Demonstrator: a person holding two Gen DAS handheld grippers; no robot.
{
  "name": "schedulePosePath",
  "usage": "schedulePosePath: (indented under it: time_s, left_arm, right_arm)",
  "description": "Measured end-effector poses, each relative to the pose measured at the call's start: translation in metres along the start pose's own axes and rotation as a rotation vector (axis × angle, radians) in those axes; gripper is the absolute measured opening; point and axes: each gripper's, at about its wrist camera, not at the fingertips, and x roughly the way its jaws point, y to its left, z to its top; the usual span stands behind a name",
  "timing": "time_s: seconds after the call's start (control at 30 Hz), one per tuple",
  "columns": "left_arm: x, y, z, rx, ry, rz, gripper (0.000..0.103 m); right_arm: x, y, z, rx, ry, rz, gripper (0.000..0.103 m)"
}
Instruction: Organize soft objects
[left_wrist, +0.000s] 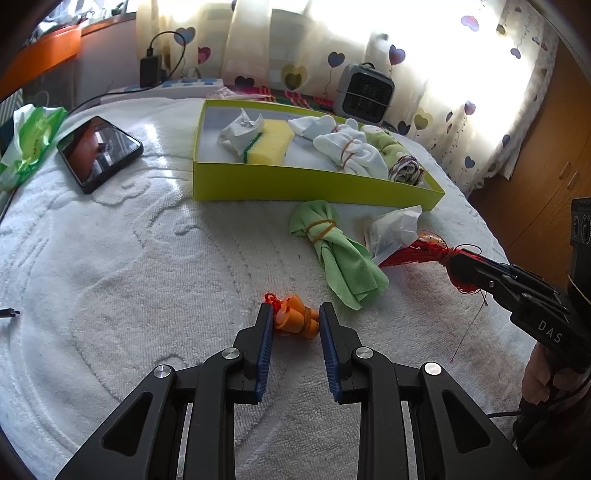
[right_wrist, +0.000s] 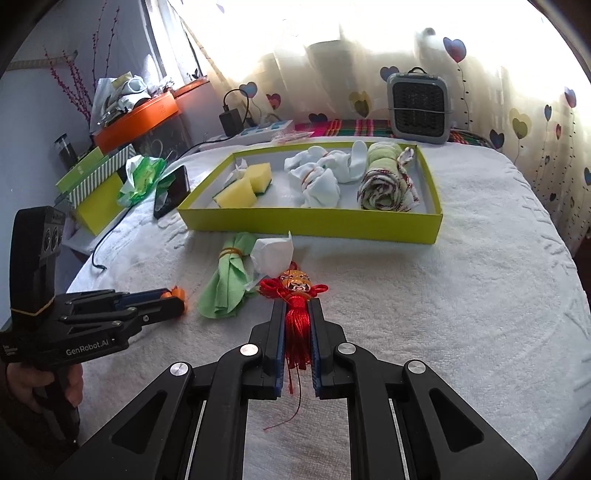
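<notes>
- Left tongs (left_wrist: 296, 318): narrow gap, blue pads pressed on both sides of a small orange rubber-banded bundle (left_wrist: 297, 320) with a red string loop; the bundle sits on the white towel-covered surface (left_wrist: 147, 258).
- Right tongs (right_wrist: 298, 308): shut tight on the red tassel (right_wrist: 297, 328) of a knot charm with a painted mask face (right_wrist: 293, 279); loose threads trail below.
- Green cloth bundle (left_wrist: 338, 254), rubber-banded, lies between the two tongs, just beside a crumpled white paper wad (left_wrist: 393, 230).
- Yellow-green tray (left_wrist: 295, 182) beyond holds sponges (left_wrist: 269, 142), white socks (left_wrist: 349, 149) and a rolled towel (left_wrist: 404, 168).
- Phone (left_wrist: 99, 152) left of the tray.
</notes>
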Motion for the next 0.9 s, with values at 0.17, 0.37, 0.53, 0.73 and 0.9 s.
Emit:
schedulePosePath:
  time_s: [0.17,0.37,0.53,0.73,0.9]
  left_arm:
    - [-0.001,0.0,0.0,0.002,-0.002,-0.001,0.023]
    - [-0.005,-0.003,0.001,0.004,-0.018,-0.002,0.023]
    - [-0.009,-0.003,0.002,0.008,-0.031,-0.002,0.023]
    - [-0.011,-0.002,0.006,0.014,-0.043,0.002,0.023]
    - [-0.013,-0.005,0.009,0.027,-0.056,0.005,0.023]
  right_arm:
    - [-0.006,-0.004,0.0,0.033,-0.025,-0.011,0.012]
    - [-0.018,-0.011,0.0,0.072,-0.08,-0.037,0.012]
    - [-0.027,-0.017,0.004,0.106,-0.126,-0.053,0.012]
    - [-0.03,-0.015,0.005,0.113,-0.164,-0.042,0.012]
    - [-0.028,-0.011,0.007,0.107,-0.17,-0.031,0.012]
